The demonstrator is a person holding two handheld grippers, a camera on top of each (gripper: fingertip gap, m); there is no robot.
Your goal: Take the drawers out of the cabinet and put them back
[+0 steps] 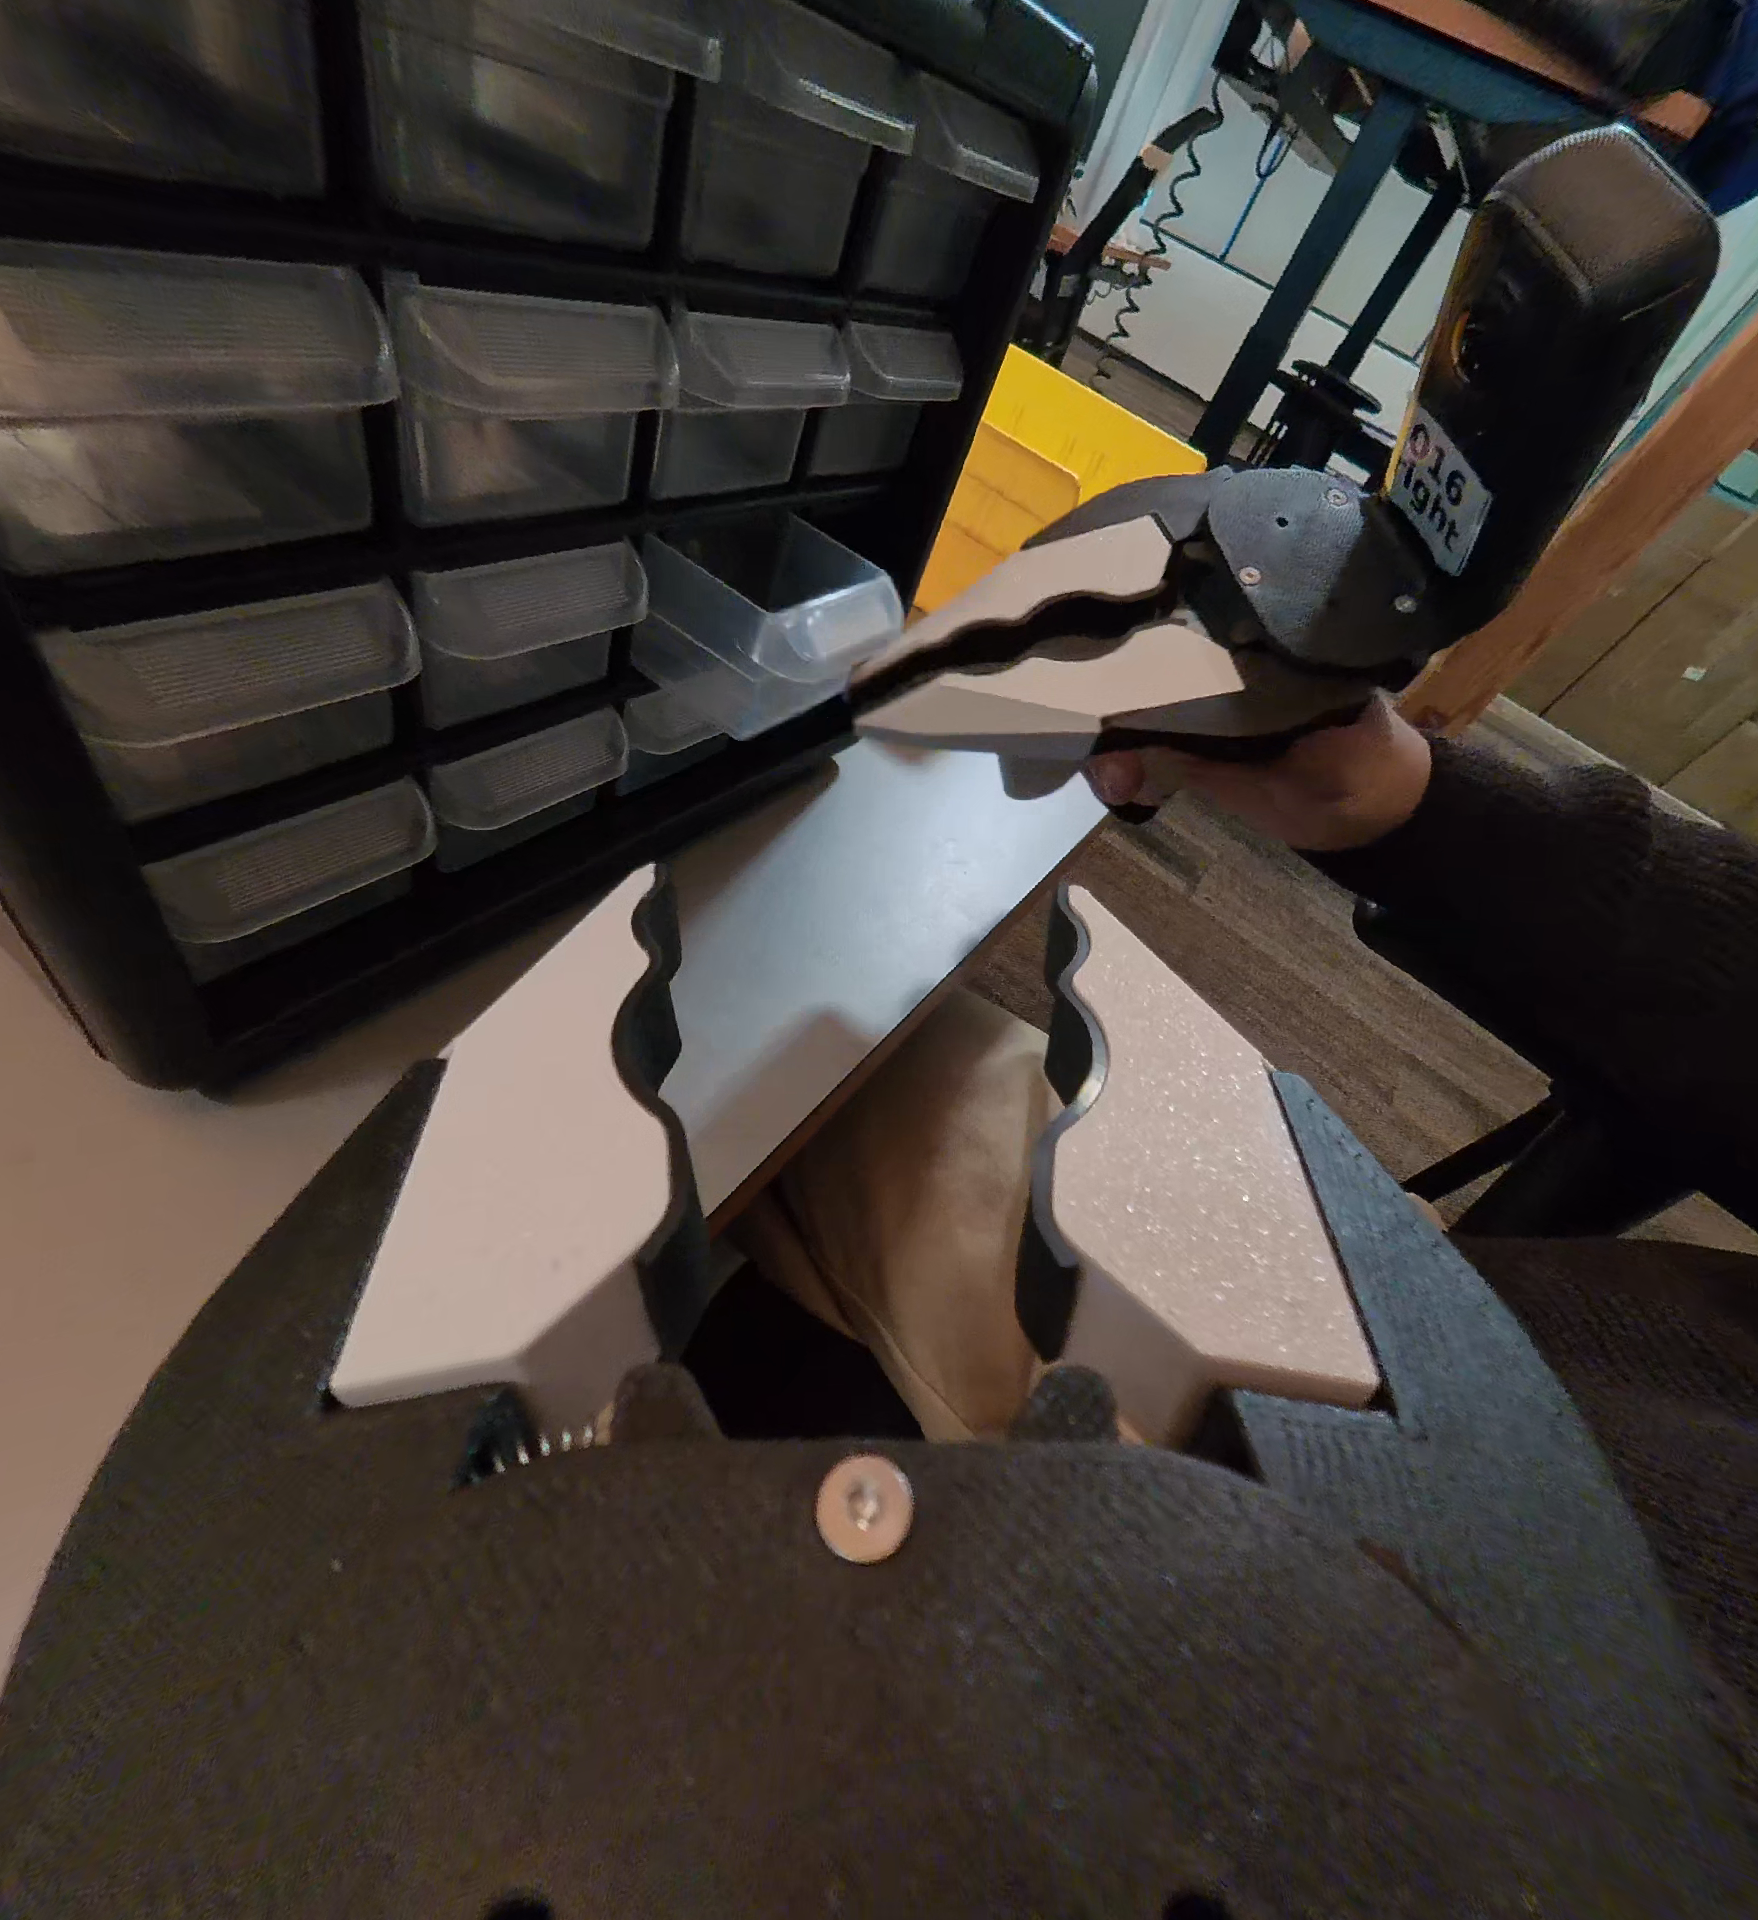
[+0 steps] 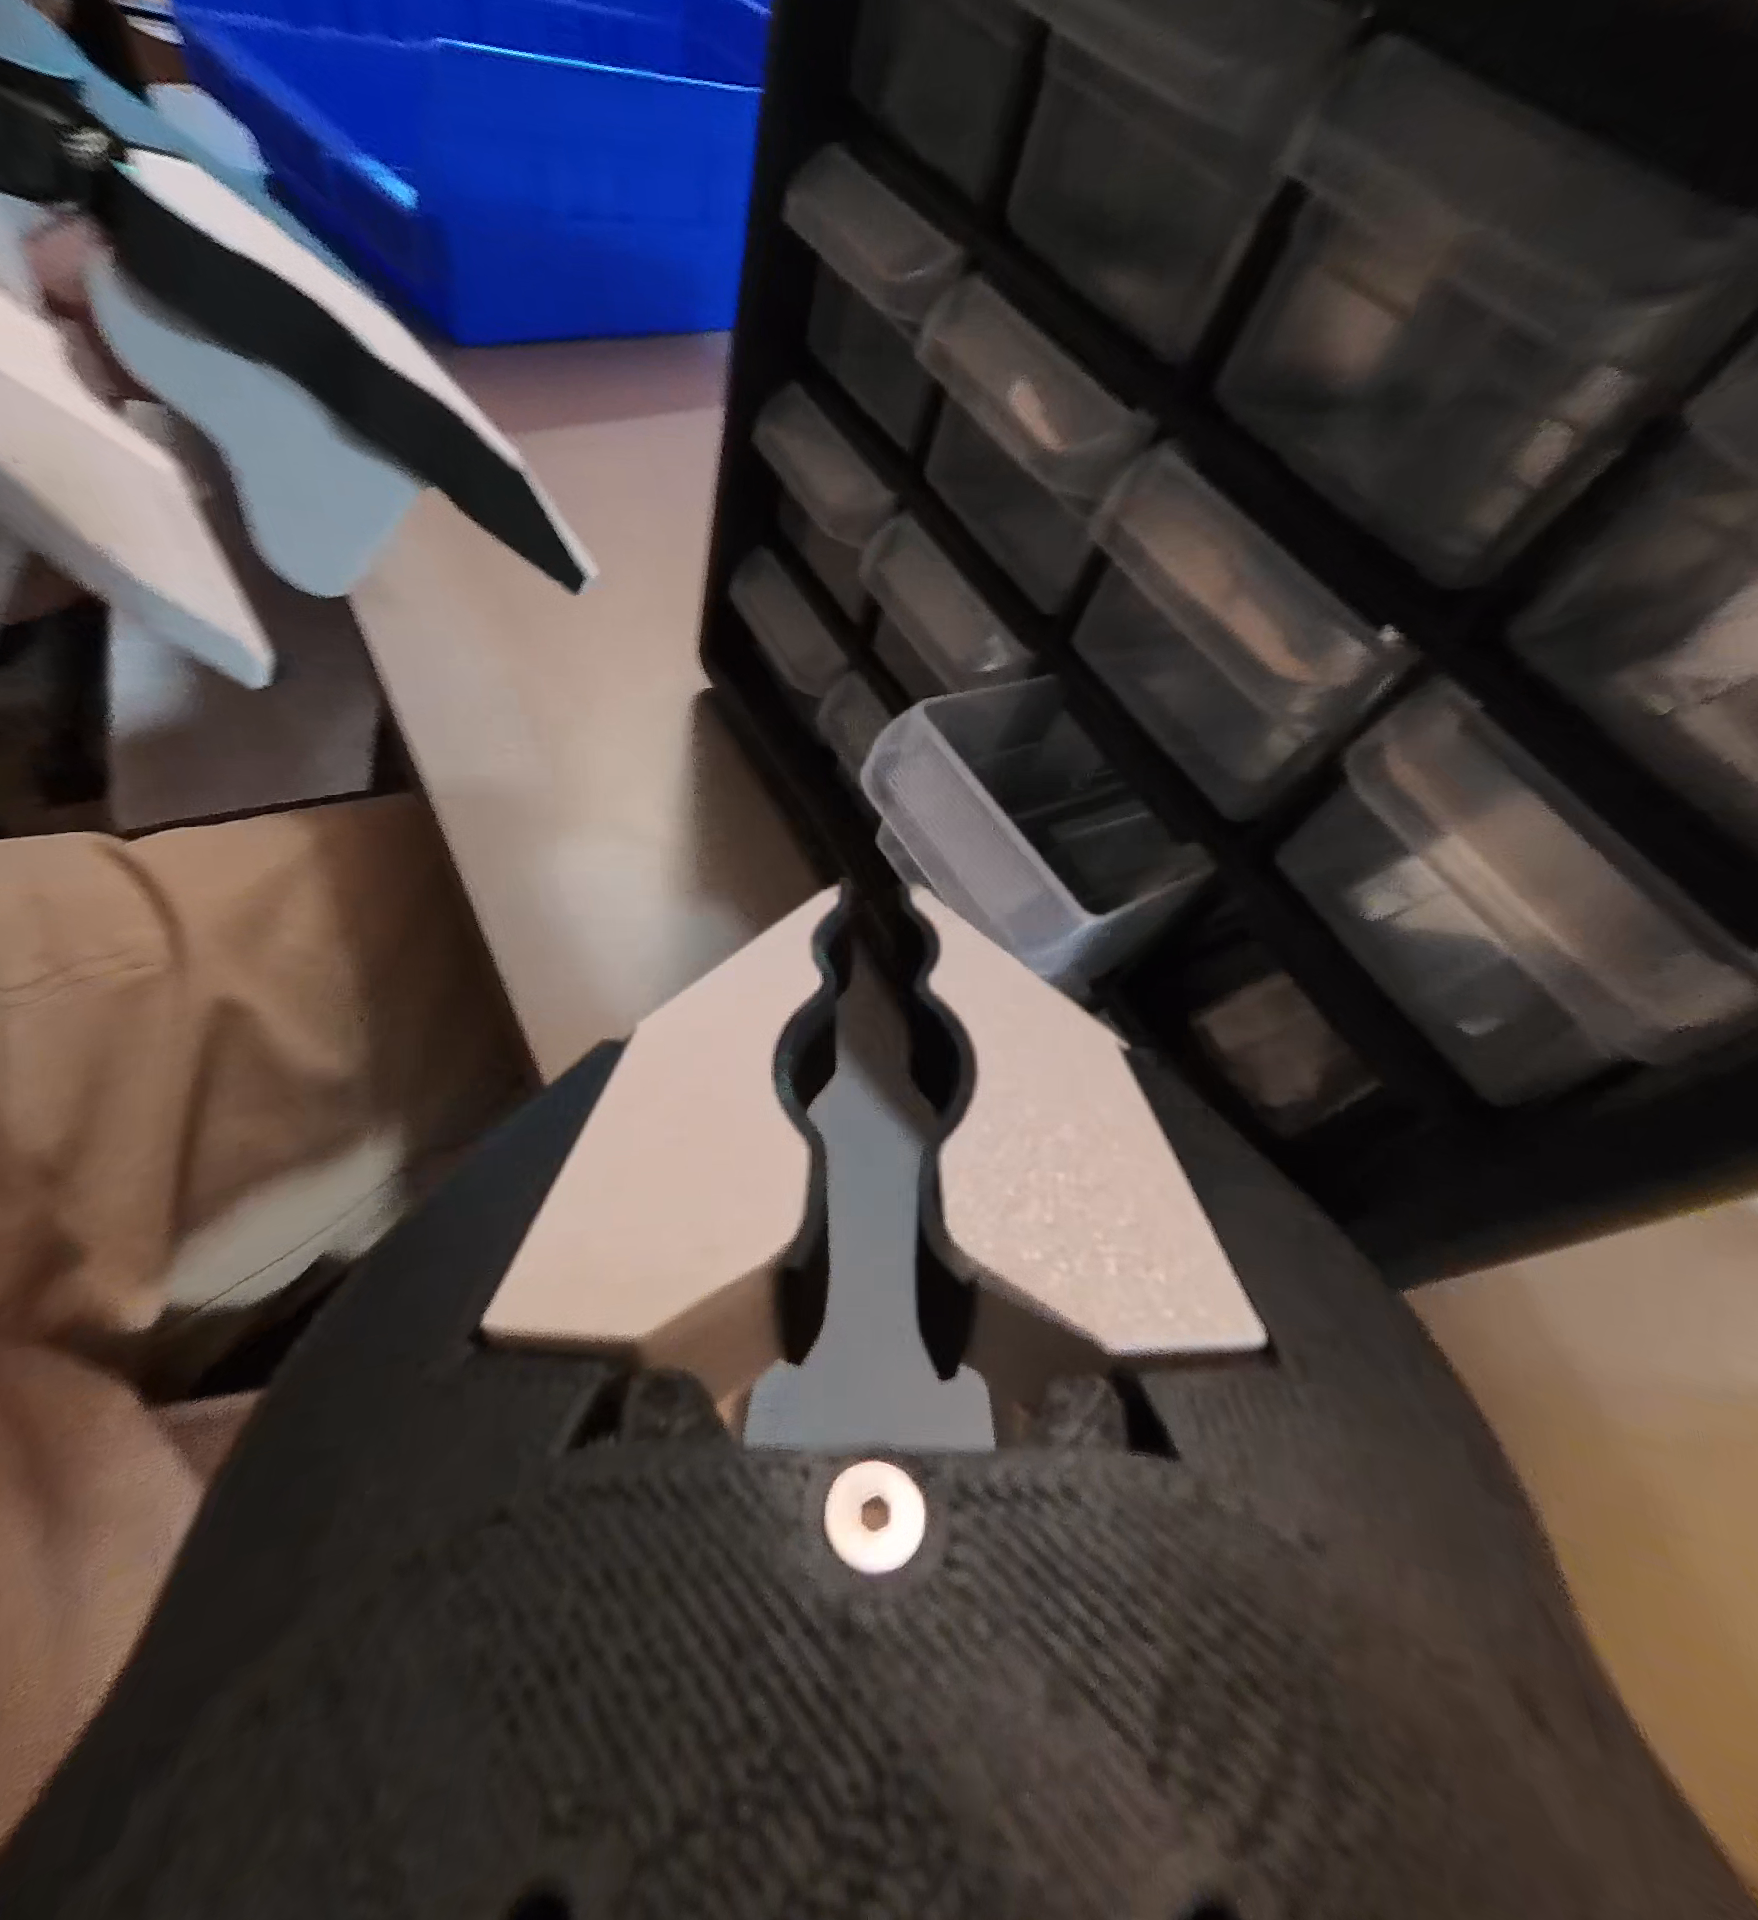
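A black cabinet [image 1: 33, 831] with several clear plastic drawers stands on the pale table [image 1: 75, 1247]. One small clear drawer [image 1: 781, 623] in a lower row at the cabinet's right side sticks out about halfway. My right gripper [image 1: 854, 698] has its tips nearly closed on that drawer's front lip. In the right wrist view the drawer [image 2: 968, 831] sits just past my right gripper [image 2: 883, 906]. My left gripper [image 1: 859, 894] is open and empty, held over the table's front edge below the cabinet. It also shows open at the upper left of the right wrist view [image 2: 418, 623].
A yellow bin [image 1: 1051, 468] stands behind the cabinet's right side. A blue bin [image 2: 542, 208] sits on the table past its other side. A person's tan trousers [image 2: 179, 1039] show below the table edge. Desks and a wooden post are farther back.
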